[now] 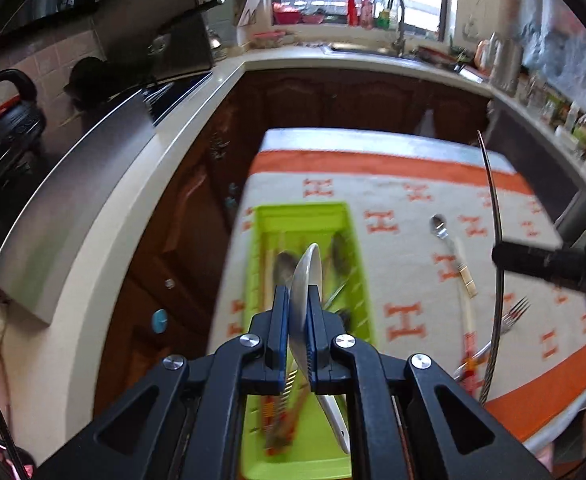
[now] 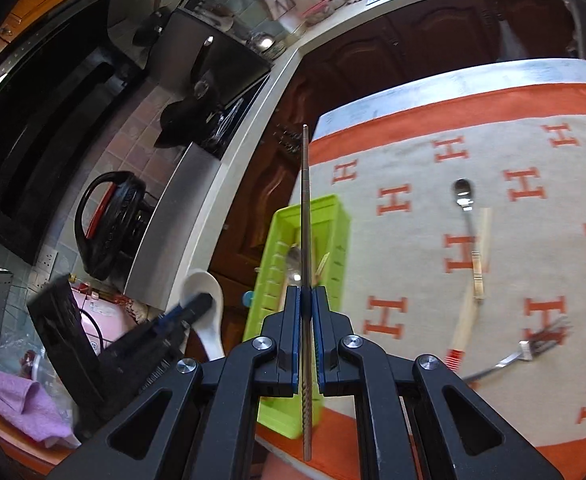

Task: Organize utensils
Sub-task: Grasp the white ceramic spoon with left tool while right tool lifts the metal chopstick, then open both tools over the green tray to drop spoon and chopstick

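Table (image 1: pixel 433 168) w/ orange-and-cream H-print cloth (image 1: pixel 413 216) lies below both tools, kitchen counter beyond it. Green tray (image 1: pixel 305 216) sits on the cloth's left part, directly under and ahead of the left tool (image 1: pixel 301 312); from the right tool (image 2: pixel 306 320) it's just below-left of the tips. Tray holds spoons and a few other utensils, blurred.

Left tool: pads pressed together on a white ceramic spoon (image 1: pixel 307 280), bowl sticking up past the tips, handle running back under the tool, all above the tray.

Right tool: pads pinching a thin metal chopstick (image 2: pixel 305 208), which points straight ahead beyond the tips and also trails behind them, over the tray's near end.

On the cloth, right of both tools: small metal spoon (image 2: pixel 463 196), cream chopsticks w/ red-striped ends (image 2: pixel 479 264) beside it, metal fork (image 2: pixel 533 350) nearest, lying apart from the tray.
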Motion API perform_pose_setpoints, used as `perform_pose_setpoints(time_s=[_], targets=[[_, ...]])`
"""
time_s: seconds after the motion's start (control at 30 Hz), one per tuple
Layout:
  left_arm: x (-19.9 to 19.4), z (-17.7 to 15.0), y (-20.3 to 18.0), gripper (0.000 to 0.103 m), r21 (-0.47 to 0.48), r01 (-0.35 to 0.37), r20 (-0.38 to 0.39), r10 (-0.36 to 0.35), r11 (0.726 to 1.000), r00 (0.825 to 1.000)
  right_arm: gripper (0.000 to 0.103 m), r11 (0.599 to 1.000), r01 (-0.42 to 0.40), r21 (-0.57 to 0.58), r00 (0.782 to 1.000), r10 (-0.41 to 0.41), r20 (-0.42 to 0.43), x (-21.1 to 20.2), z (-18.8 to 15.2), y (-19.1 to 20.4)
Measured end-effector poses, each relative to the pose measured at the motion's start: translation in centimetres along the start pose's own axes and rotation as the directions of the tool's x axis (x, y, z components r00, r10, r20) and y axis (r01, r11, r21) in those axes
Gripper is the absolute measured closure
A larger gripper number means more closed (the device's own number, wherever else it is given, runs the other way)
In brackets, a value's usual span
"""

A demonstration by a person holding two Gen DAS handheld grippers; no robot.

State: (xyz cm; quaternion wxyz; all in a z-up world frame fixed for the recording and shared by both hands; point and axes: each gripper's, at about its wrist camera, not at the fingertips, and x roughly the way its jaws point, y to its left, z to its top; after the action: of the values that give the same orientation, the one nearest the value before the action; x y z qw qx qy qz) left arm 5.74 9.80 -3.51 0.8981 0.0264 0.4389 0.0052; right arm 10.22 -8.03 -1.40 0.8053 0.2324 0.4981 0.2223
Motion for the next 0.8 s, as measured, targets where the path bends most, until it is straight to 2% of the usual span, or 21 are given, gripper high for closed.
perform_pose_setpoints(time_s=[0.07,0.2,0.37,0.4,0.43,0.47,0.5,0.57,0.8], targets=[[1.2,-1.2,0.9,0.098,0.008,-0.026,-0.039,0.027,1.0,0.999,0.097,1.0,-0.008,-0.006,0.999,0.008,-0.043,2.7,0.1,1.7],[3.6,-2.5,2.0,0.098,-0.016,-0.043,-0.1,0.041,0.999,0.994,0.097,0.997,0.032,-0.072,0.995,-0.038,-0.092,7.9,-0.4,4.4],[6.1,-3.3,2.6,0.095,-0.054,-0.051,-0.146,0.042,0.997,0.988,0.097,0.993,0.073,-0.089,0.985,-0.086,-0.147,13.0,-1.0,4.9],[6.1,-3.4,2.6,0.091,-0.056,-0.052,-0.142,0.044,0.997,0.989,0.097,0.994,0.075,-0.081,0.983,-0.087,-0.164,13.8,-1.1,4.8],[6.0,-3.4,2.6,0.079,-0.052,-0.067,-0.135,0.059,0.996,0.989,0.097,0.994,0.074,-0.077,0.98,-0.086,-0.178,14.0,-1.3,4.4],[6.0,-3.4,2.3,0.073,-0.048,-0.079,-0.127,0.072,0.996,0.989,0.096,0.994,0.083,-0.074,0.977,-0.096,-0.191,14.4,-1.4,4.1],[5.8,-3.3,2.4,0.058,-0.048,-0.086,-0.118,0.079,0.995,0.99,0.094,0.993,0.096,-0.073,0.975,-0.109,-0.193,14.6,-1.4,3.6],[5.0,-3.3,2.4,0.045,-0.052,-0.094,-0.092,0.089,0.994,0.992,0.085,0.99,0.113,-0.081,0.973,-0.127,-0.193,14.7,-1.6,3.3],[2.6,-2.9,2.6,0.03,-0.081,-0.086,-0.048,0.082,0.993,0.995,0.083,0.983,0.143,-0.117,0.976,-0.159,-0.149,12.5,-2.1,2.2]])
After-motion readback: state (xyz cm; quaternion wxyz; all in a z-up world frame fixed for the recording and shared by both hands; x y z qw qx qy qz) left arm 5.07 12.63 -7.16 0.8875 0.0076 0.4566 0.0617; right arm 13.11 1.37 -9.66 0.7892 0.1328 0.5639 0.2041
